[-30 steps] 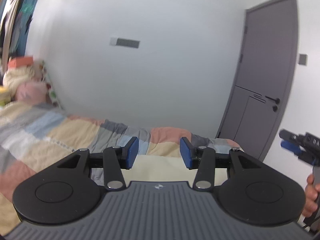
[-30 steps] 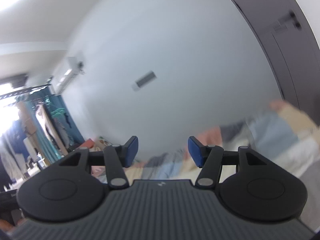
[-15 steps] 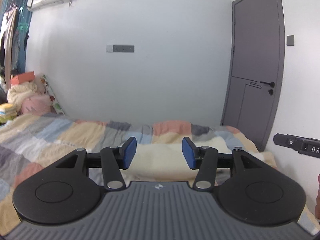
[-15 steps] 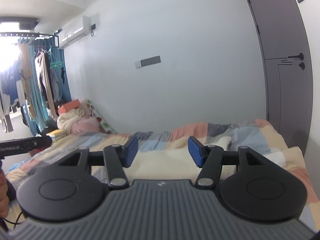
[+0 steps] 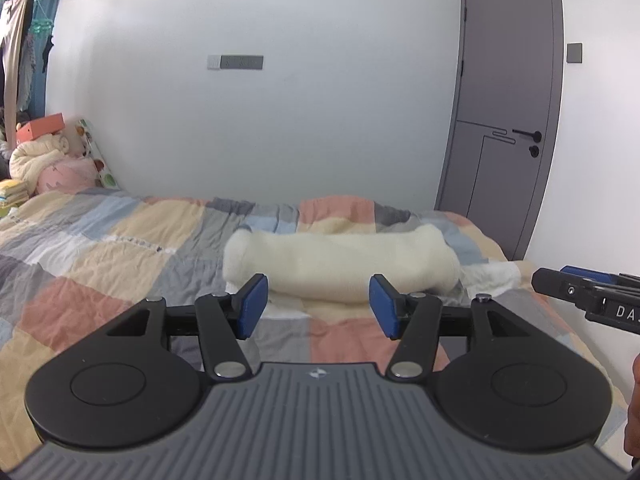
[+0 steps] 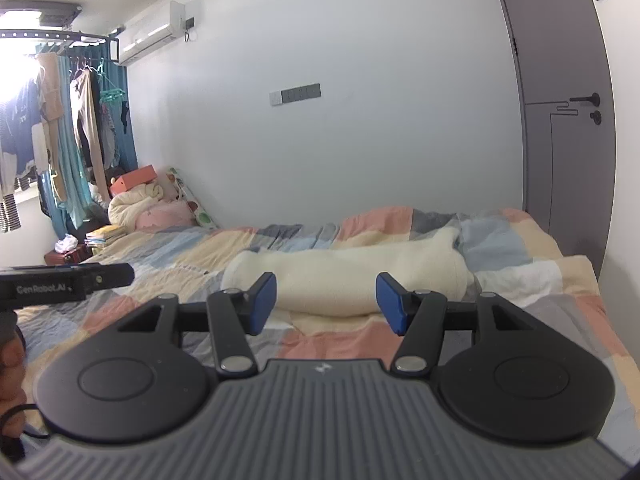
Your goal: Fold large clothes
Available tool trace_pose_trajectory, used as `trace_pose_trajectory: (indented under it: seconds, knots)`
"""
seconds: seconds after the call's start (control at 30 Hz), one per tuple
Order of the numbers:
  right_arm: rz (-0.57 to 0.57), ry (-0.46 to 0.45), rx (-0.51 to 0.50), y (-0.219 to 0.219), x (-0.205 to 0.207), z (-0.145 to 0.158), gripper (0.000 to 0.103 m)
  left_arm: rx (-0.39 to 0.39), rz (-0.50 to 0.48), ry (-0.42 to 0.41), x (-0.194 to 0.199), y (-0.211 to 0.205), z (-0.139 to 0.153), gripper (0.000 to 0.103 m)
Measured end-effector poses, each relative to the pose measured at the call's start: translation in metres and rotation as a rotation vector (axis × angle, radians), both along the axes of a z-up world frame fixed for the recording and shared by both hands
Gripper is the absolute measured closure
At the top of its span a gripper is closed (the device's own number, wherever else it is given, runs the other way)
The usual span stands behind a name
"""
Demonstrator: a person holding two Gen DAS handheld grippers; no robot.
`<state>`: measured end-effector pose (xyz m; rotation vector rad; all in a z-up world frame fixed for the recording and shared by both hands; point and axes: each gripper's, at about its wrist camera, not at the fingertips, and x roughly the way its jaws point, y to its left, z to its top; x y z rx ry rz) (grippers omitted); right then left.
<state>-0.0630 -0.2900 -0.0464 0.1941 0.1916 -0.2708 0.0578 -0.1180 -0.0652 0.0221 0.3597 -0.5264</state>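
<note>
A cream fleece garment lies rolled in a long bundle across the patchwork bed; it also shows in the right wrist view. My left gripper is open and empty, held above the near part of the bed, short of the garment. My right gripper is open and empty, also short of the garment. Each gripper shows at the edge of the other's view: the right one and the left one.
A grey door stands at the right, past the bed's foot. Pillows and a folded duvet are piled at the far left by the wall. Clothes hang on a rack at the left.
Both grippers have tilted down and steadied from pointing at the wall and ceiling, so the garment and bed now show in front. Both stay open.
</note>
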Motion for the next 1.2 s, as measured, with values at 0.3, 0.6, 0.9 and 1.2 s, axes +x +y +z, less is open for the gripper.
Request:
trace_pose_trajectory:
  seconds: [0.3,0.6,0.9,1.2]
  knots:
    - [-0.019,0.055,0.012,0.008,0.006,-0.019,0.044,-0.024,0.000,0.059,0.007,0.007,-0.014,0.039]
    - [-0.018,0.075,0.015,0.014,0.008,-0.029,0.044,0.008,0.002,0.059,0.008,0.005,-0.023,0.036]
    - [-0.054,0.052,0.026,0.005,0.007,-0.025,0.037,0.040,0.029,0.093,0.018,-0.001,-0.033,0.005]
    - [-0.055,0.089,0.028,0.005,0.008,-0.030,0.036,0.069,0.062,0.081,0.016,-0.004,-0.032,0.001]
